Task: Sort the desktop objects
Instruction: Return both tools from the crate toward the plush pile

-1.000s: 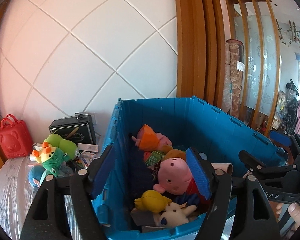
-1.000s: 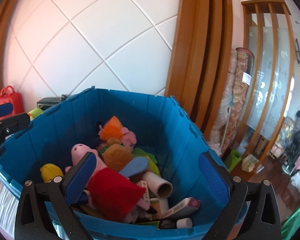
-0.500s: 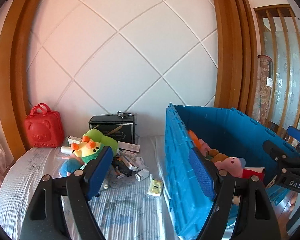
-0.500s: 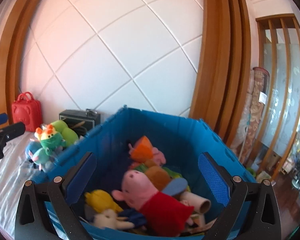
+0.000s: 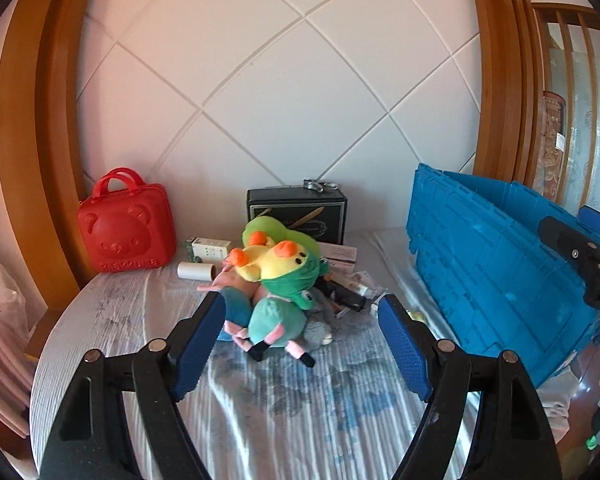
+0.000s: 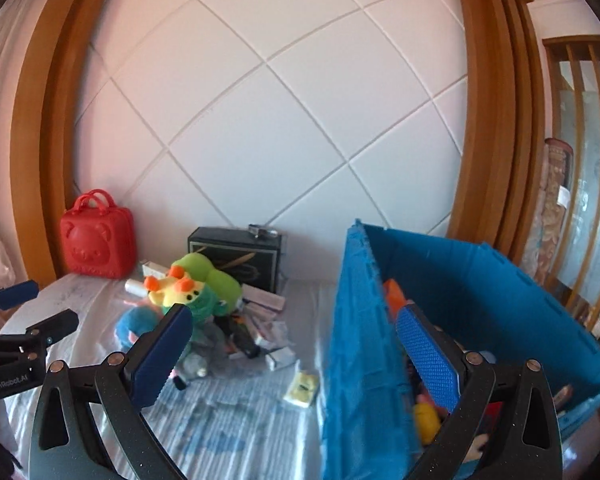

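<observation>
A heap of plush toys (image 5: 276,276) topped by a yellow and green duck lies on the cloth-covered table (image 5: 300,408), ringed by small boxes and tubes. My left gripper (image 5: 300,320) is open just short of the heap, nothing between its pads. The blue crate (image 5: 492,272) stands to the right. In the right wrist view the same plush toys (image 6: 188,296) lie left of the blue crate (image 6: 480,280), which holds more toys. My right gripper (image 6: 292,320) is open and empty, straddling the crate's near left wall.
A red bear case (image 5: 126,230) and a black box (image 5: 296,212) stand against the back wall, with a white roll (image 5: 194,271) between them. A yellow packet (image 6: 302,388) lies near the crate. Wooden frame posts flank the table.
Both views have swung left, away from the crate's inside toward the pile on the table. The left gripper now faces the plush heap; the right one sits over the crate's left wall.
</observation>
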### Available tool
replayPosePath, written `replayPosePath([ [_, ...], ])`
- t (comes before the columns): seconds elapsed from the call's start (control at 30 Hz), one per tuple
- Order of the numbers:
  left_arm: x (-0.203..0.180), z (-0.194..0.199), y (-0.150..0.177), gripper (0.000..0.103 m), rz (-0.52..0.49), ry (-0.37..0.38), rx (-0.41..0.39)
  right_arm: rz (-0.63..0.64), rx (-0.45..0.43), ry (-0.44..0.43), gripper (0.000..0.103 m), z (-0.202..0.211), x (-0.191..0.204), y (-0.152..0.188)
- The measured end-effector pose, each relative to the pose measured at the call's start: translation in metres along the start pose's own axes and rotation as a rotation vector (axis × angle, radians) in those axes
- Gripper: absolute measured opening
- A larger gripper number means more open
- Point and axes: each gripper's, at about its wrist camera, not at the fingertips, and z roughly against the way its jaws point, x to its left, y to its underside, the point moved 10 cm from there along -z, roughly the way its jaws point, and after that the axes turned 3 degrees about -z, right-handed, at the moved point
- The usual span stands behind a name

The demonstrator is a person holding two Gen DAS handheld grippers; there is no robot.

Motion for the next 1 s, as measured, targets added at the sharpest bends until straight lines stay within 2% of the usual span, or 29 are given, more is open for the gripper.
replayPosePath([
  [0.1, 0.037, -0.015, 0.013, 0.079, 0.018, -0.005, 0.045, -0.017, 0.04, -0.028, 0.103, -0.017, 0.033, 0.003],
  [0.23, 0.081, -0.043, 0.032, 0.079, 0.026, -0.02, 0.108, -0.043, 0.027, -0.074, 0.103, -0.037, 0.06, -0.008],
  [0.33, 0.11, -0.07, 0.046, 0.079, 0.033, -0.04, 0.157, -0.085, 0.126, -0.116, 0.103, -0.07, 0.073, 0.009],
  [0.53, 0.149, -0.13, 0.073, 0.079, 0.04, -0.073, 0.261, -0.086, 0.353, -0.085, 0.103, -0.149, 0.092, 0.072],
  [0.67, 0.159, -0.166, 0.082, 0.079, 0.051, -0.078, 0.31, -0.095, 0.452, -0.127, 0.103, -0.192, 0.115, 0.103],
  [1.0, 0.15, -0.273, 0.095, 0.079, 0.105, -0.025, 0.424, -0.041, 0.559, -0.134, 0.103, -0.271, 0.146, 0.137],
])
